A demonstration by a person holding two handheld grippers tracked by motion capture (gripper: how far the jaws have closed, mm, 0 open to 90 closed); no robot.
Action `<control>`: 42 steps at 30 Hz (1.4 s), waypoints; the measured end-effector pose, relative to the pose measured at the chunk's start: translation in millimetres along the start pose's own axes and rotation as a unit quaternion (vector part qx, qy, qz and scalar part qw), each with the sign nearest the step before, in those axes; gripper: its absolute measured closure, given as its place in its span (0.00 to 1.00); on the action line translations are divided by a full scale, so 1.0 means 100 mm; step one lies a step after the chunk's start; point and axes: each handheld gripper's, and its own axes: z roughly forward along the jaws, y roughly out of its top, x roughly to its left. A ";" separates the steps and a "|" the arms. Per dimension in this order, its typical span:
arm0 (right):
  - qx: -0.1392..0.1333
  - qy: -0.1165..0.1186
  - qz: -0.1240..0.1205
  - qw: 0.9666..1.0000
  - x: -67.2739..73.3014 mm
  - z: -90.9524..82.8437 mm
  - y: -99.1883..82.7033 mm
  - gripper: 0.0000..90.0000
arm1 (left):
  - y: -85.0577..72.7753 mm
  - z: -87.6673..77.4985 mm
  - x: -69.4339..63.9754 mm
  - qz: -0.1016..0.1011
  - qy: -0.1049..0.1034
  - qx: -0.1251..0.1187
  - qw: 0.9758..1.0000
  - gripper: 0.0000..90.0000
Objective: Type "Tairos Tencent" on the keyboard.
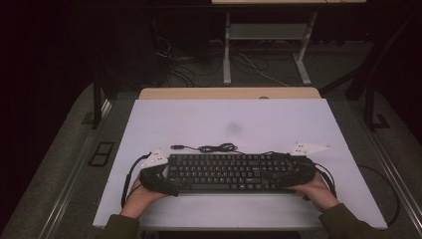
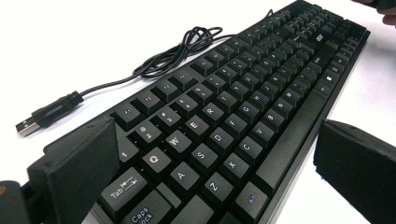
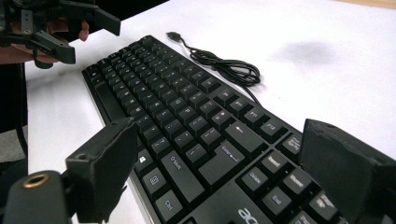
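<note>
A black keyboard [image 1: 226, 172] lies flat near the front of the white table top [image 1: 229, 119]. Its cable [image 1: 211, 148] is coiled just behind it and ends in a USB plug [image 2: 28, 125]. My left gripper [image 1: 161, 177] is at the keyboard's left end, and in the left gripper view its open jaws [image 2: 215, 158] straddle the Tab and Caps Lock keys, with a gap at the front edge. My right gripper [image 1: 291, 172] is at the right end, and its open jaws [image 3: 224, 163] straddle the Enter and Ctrl keys. The keyboard [image 3: 187, 116] rests on the table.
A wooden strip [image 1: 229, 93] runs along the table's far edge. Beyond it stand the legs of a desk frame [image 1: 227, 55] and loose floor cables [image 1: 184, 64]. A faint grey smudge [image 1: 234, 128] marks the white top behind the keyboard.
</note>
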 end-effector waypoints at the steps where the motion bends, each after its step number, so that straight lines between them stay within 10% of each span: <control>1: 0.001 0.003 0.000 1.000 0.00 0.01 0.00 0.13 | 0.00 0.00 0.00 0.000 0.000 -0.001 1.000 0.00; 34: 0.016 0.018 -0.014 1.000 0.05 0.29 0.12 0.18 | 0.10 0.19 -0.03 0.002 -0.006 -0.002 1.000 0.00; 42: 0.034 0.025 -0.021 0.999 0.07 0.37 0.13 0.41 | 0.10 0.21 -0.02 0.003 -0.005 0.001 1.000 0.00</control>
